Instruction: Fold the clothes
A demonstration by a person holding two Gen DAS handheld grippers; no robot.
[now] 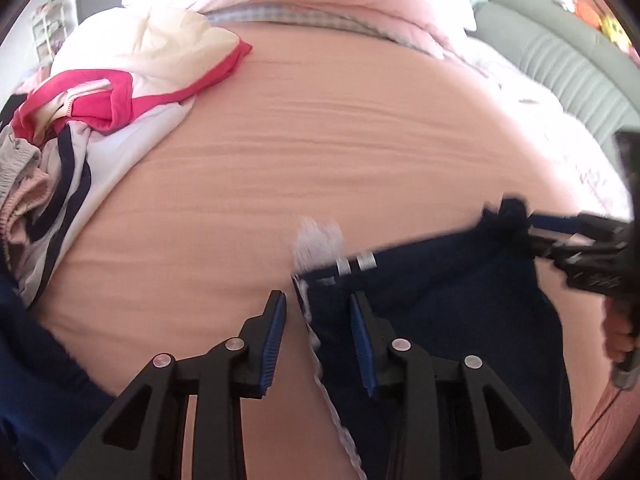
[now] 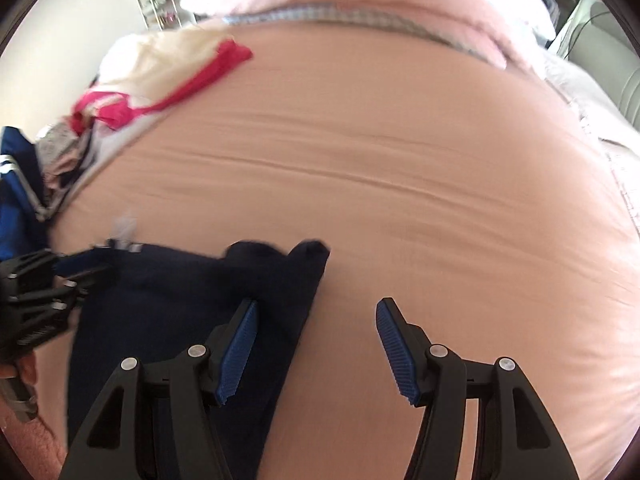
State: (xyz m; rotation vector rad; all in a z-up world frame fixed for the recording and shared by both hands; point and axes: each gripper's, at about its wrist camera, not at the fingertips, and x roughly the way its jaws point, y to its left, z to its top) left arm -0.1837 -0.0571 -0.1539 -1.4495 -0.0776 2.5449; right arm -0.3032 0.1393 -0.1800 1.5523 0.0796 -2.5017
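Navy garment [image 1: 440,320] lay at lower right of the left wrist frame, on the pink bed sheet [image 1: 320,160]. Left gripper [image 1: 318,344] straddled its white-trimmed edge, jaws partly apart, pads not pressing. Right gripper [image 2: 316,352] was open over its other edge, likely to pinch both sides. Unfolded pile [image 1: 80,120] sat upper left.
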